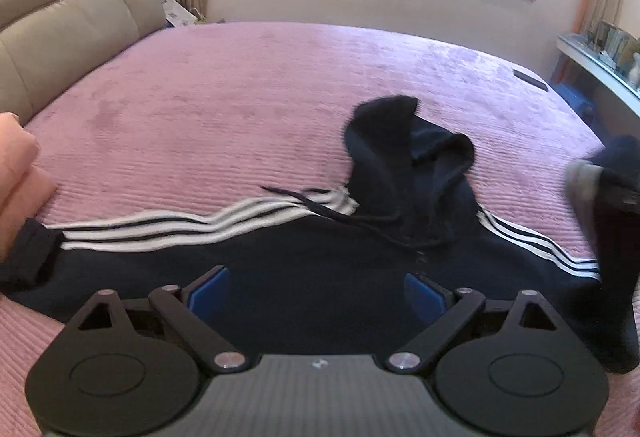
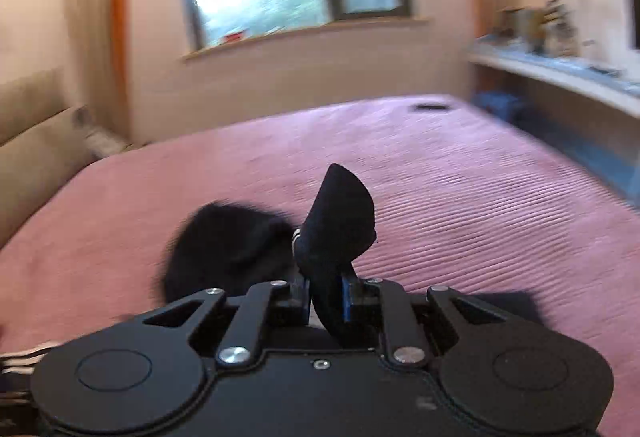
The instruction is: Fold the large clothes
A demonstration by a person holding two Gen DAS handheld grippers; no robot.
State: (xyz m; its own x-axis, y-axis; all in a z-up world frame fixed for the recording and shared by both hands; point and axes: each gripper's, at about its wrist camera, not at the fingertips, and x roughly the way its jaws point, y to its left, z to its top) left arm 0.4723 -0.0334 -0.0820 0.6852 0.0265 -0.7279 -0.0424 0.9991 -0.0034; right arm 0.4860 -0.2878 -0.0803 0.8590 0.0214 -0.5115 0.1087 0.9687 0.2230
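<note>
We've got the right gripper (image 2: 326, 297) pinching the hoodie's (image 1: 320, 257) sleeve end, left gripper (image 1: 316, 289) wide open right over the body, which runs sideways.

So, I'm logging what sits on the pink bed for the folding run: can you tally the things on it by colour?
Navy with white stripes: 1, the hooded jacket, spread on the bed cover
Black: 1, a small flat object near the far corner, too small to identify
Pink: 1, folded fabric at the left edge
Total: 3
</note>
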